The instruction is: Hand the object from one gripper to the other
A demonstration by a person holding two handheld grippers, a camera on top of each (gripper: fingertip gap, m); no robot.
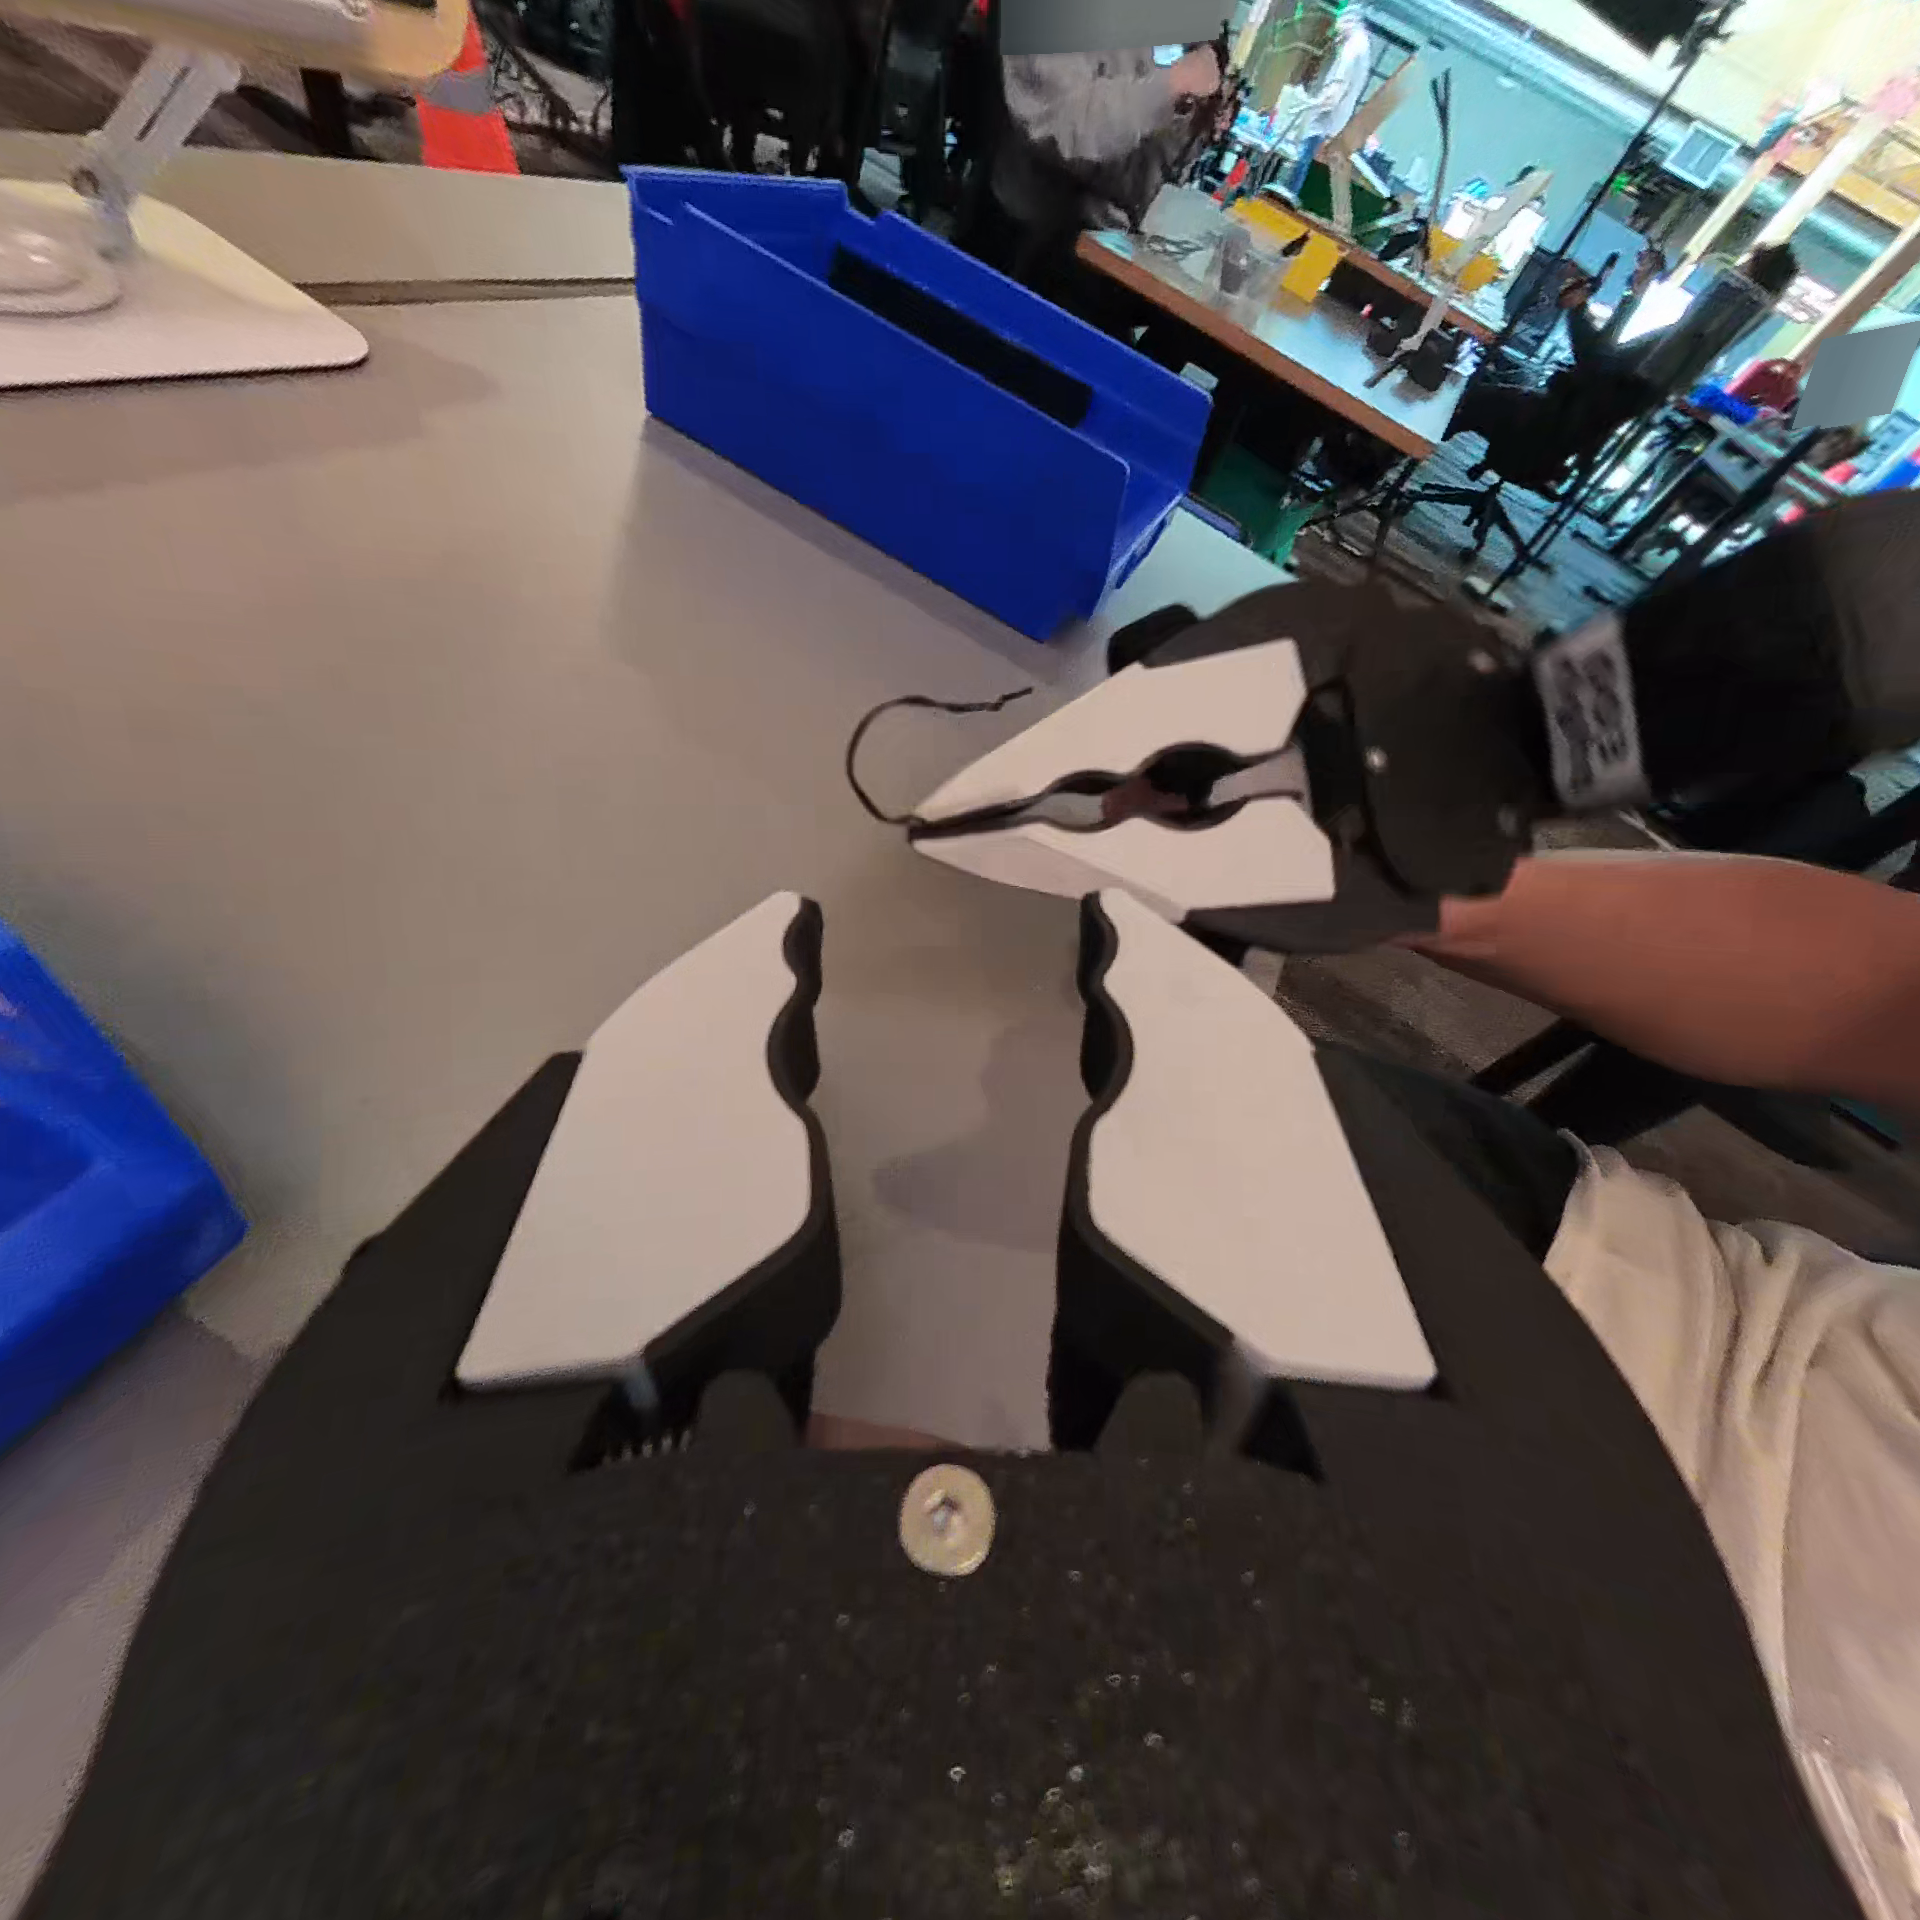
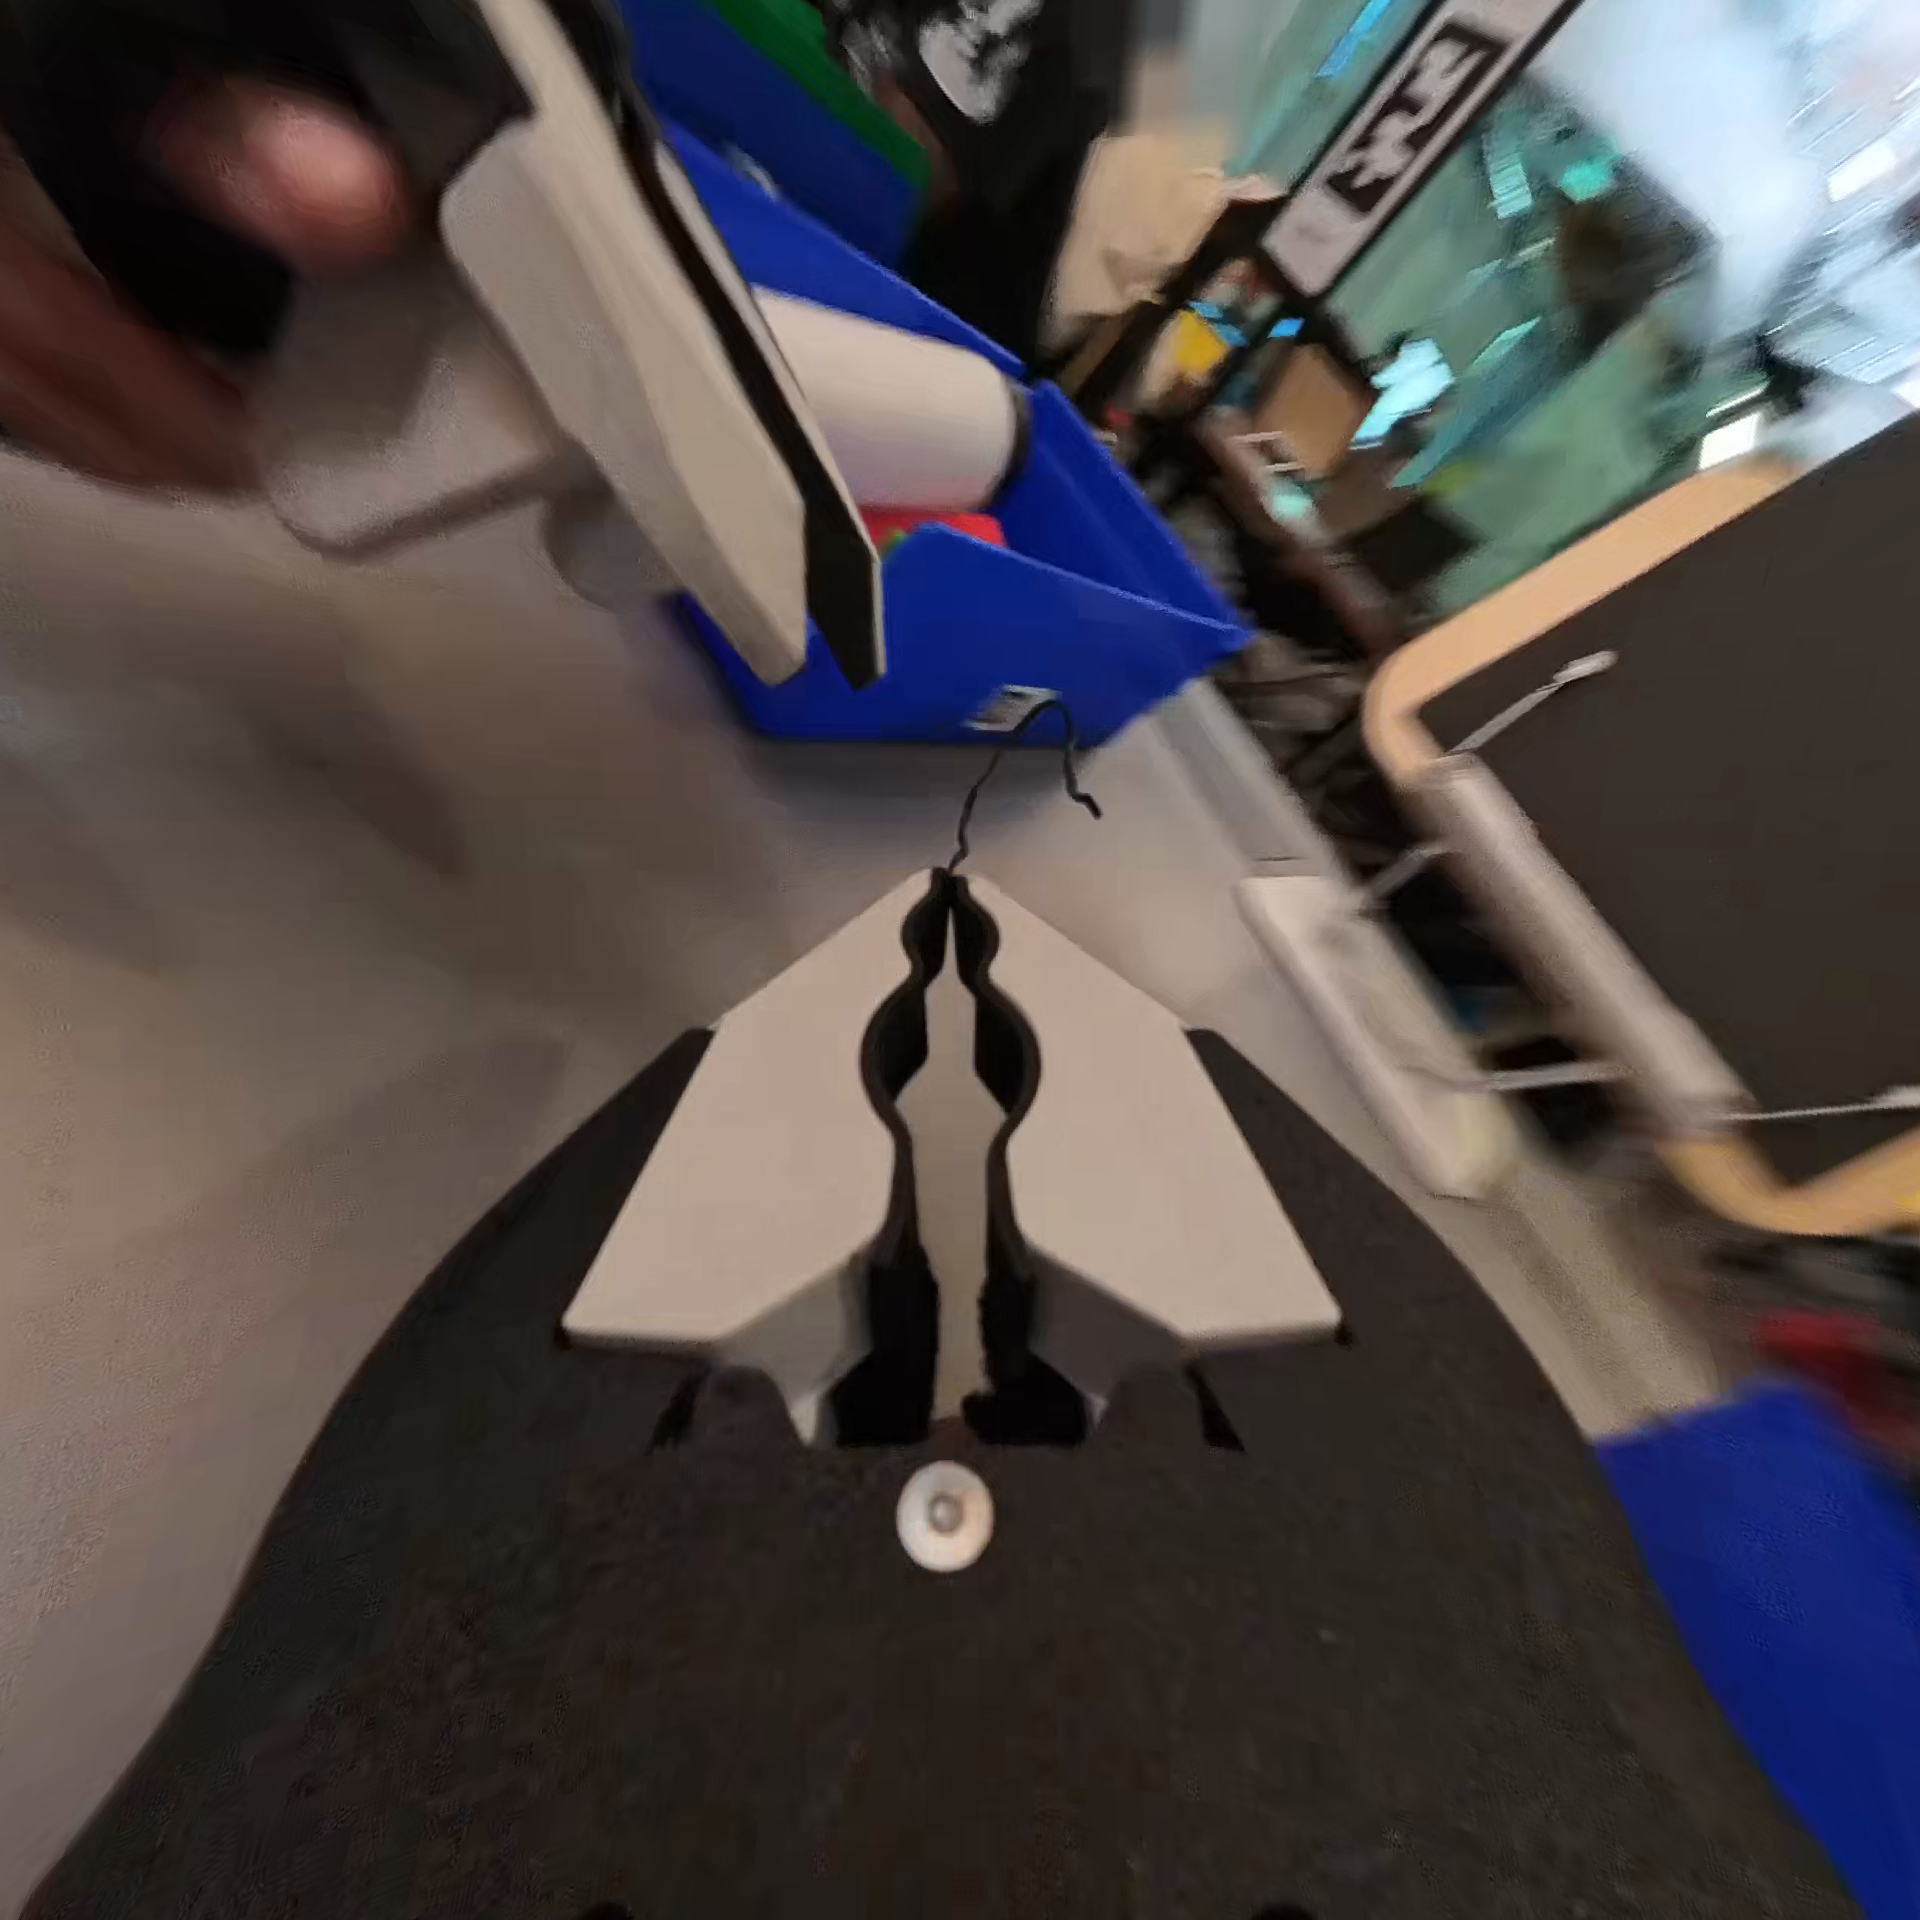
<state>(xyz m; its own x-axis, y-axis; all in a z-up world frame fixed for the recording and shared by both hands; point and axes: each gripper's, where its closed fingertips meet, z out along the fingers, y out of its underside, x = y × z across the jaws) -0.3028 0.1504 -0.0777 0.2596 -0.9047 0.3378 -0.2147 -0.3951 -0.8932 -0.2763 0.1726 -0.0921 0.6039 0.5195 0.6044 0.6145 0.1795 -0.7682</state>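
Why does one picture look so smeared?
Right wrist view: motion blur smears the blue bin and background, while the right gripper pinching the thin black wire stays sharp. Left wrist view: mostly crisp, with wide-angle bending at the edges and soft shadows on the table.

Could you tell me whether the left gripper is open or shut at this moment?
Open. The left gripper shows a wide gap of bare table between its fingers, while the right gripper pinches the thin black wire.
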